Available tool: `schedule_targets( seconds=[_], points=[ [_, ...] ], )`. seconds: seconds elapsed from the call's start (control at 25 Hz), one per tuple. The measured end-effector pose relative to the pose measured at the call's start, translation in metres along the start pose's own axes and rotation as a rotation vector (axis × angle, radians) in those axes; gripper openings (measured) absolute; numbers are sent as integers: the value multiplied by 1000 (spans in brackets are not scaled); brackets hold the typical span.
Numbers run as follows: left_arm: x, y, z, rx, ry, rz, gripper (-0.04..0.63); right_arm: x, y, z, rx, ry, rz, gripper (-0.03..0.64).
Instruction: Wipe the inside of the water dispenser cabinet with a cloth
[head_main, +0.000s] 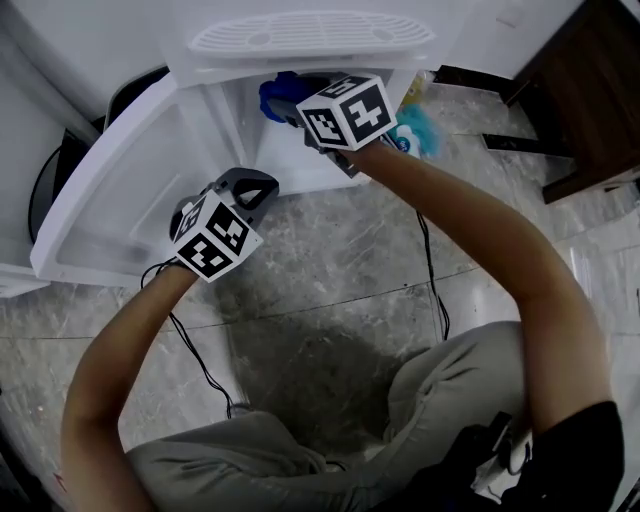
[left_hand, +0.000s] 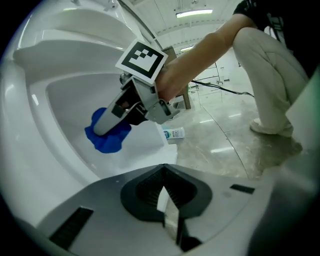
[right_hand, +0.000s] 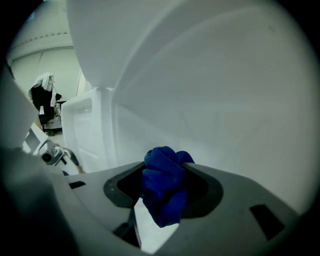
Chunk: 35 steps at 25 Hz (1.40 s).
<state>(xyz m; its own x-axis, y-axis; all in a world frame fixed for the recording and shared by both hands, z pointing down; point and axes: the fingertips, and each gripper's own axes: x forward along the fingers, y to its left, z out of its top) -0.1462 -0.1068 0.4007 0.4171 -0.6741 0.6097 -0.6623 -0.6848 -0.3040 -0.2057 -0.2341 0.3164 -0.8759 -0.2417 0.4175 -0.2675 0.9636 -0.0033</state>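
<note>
Inside the white cabinet (head_main: 290, 160): right claw (right_hand: 162, 200) clamped on bunched blue cloth (right_hand: 160, 175). By the open door (head_main: 120, 200): left claw (left_hand: 169, 212), jaws together, empty.

In the head view the right gripper (head_main: 290, 108) has its cube (head_main: 350, 110) covering its jaws, most of the cloth (head_main: 275, 92) and the cabinet (head_main: 225, 125) floor beyond. Beside that gripper a teal thing (head_main: 425, 130) lies half behind the forearm (head_main: 450, 200), unidentifiable. The nearby tube (left_hand: 174, 134) has print too small to read.
</note>
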Motion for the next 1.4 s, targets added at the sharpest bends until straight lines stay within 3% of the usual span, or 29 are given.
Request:
schedule_targets(
  seconds=[0.2, 0.44, 0.56, 0.84, 1.04, 1.2, 1.4],
  points=[
    [-2, -12, -18, -8, 26, -32, 6, 5, -4, 48, -39, -304, -125, 181],
    [-18, -18, -44, -40, 62, -27, 6, 3, 16, 84, -332, -526, -272, 181],
    [-23, -19, -54, -51, 76, -24, 6, 10, 7, 90, -338, -559, -331, 181],
    [-31, -14, -61, -63, 74, -17, 6, 38, -27, 102, -233, -560, -400, 181],
    [-31, -11, -66, -77, 78, -14, 6, 37, -29, 103, -230, -573, -397, 181],
    [-27, -17, -65, -65, 80, -31, 6, 23, -11, 96, -188, -615, -351, 181],
    [-21, -20, -58, -59, 74, -52, 6, 26, -18, 99, -134, -623, -364, 181]
  ],
)
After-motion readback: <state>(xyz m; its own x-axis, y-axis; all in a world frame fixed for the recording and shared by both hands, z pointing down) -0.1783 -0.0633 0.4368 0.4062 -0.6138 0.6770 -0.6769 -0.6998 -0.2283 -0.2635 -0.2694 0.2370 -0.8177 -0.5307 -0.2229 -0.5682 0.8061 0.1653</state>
